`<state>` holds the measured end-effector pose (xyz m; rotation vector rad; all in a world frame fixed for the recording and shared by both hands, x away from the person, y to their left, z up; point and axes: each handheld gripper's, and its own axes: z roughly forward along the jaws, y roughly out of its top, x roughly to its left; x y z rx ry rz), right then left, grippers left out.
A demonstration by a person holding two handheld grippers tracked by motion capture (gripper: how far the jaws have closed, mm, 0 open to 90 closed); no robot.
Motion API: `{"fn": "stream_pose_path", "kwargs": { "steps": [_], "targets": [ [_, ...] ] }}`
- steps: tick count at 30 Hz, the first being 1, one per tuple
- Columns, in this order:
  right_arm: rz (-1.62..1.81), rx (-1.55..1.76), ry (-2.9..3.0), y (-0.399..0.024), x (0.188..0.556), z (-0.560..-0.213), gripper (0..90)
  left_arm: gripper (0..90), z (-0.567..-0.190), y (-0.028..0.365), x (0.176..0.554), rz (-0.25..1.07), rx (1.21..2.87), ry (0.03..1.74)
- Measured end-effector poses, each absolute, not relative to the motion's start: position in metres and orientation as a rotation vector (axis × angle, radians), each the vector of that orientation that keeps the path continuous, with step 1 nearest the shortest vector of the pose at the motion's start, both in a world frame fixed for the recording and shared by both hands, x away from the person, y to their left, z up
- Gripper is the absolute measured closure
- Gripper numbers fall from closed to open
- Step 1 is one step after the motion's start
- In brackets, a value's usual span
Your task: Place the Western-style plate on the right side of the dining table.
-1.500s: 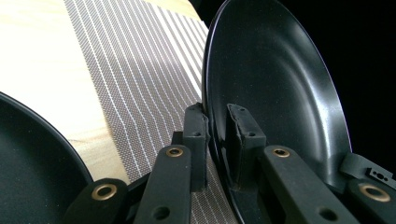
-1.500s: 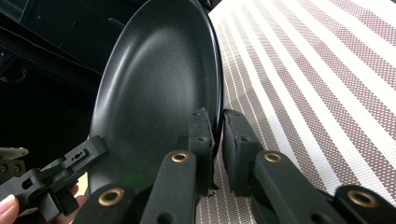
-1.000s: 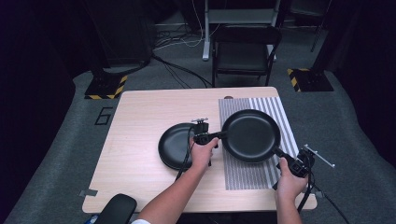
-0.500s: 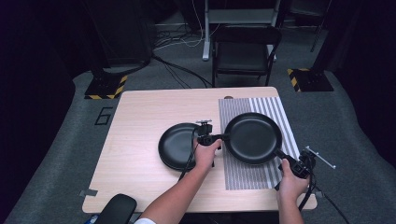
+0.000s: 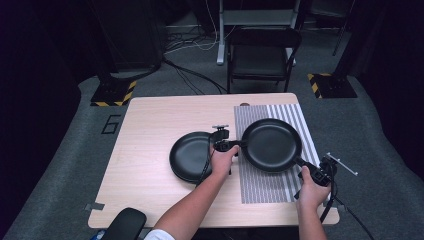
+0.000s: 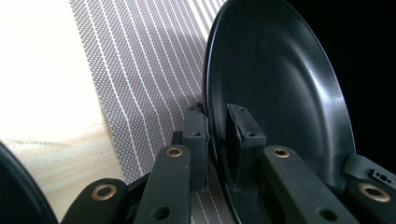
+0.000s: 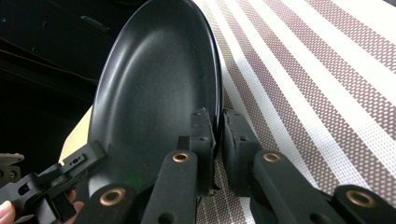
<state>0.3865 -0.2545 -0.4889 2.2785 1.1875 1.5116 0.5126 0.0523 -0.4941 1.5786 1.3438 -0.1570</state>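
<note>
1. Since the earlier frame, almost nothing has moved.
2. The left gripper (image 6: 215,135) and right gripper (image 7: 218,140) each clamp opposite rim edges of the round, glossy, speckled black plate (image 5: 271,145).
3. It sits above the striped woven placemat (image 5: 272,185), beside a second round black plate (image 5: 187,156) on the pale wooden table (image 5: 150,130).

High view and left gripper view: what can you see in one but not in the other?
The high view has a second black pan on the wooden table, a chair and the right gripper. The left gripper view has the left gripper up close, its pads pinching the pan's rim. Both have the held black pan and the striped mat.
</note>
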Motion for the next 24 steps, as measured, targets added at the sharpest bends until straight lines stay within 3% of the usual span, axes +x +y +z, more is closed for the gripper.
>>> {"fn": "stream_pose_path", "kwargs": {
  "steps": [24],
  "targets": [
    [1.449,2.386,1.181,-0.275,0.405,-0.505,83.3,78.4,-0.506,0.029,0.529,-0.168,1.642,1.394]
  ]
}}
